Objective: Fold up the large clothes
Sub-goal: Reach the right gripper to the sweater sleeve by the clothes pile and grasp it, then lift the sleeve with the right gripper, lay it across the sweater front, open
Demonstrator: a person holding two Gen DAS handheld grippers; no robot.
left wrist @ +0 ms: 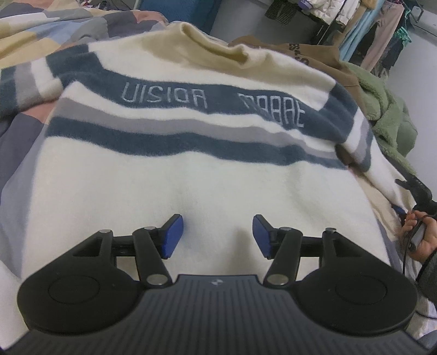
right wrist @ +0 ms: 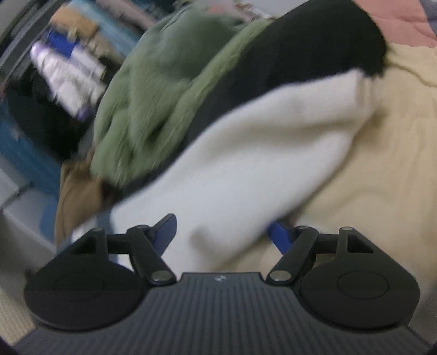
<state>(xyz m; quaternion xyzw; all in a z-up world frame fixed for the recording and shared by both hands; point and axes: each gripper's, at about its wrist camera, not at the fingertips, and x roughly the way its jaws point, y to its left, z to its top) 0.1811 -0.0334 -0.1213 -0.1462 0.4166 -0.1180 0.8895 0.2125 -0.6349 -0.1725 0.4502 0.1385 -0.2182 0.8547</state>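
My left gripper (left wrist: 217,236) hovers open over the striped sweater (left wrist: 191,153); my right gripper (right wrist: 222,234) gapes around white cloth (right wrist: 259,153), green fleece (right wrist: 153,90) at eleven o'clock.

**Background clutter around the bed**

Patchwork bedspread (left wrist: 41,24) in tan, pink, grey and blue blocks. Green fleece garment (left wrist: 387,109) heaped at the right, brown printed hoodie (left wrist: 314,54) behind it. Clothes rack (left wrist: 377,30) with hanging garments in the far corner. Blue panel (left wrist: 174,8) behind the bed.
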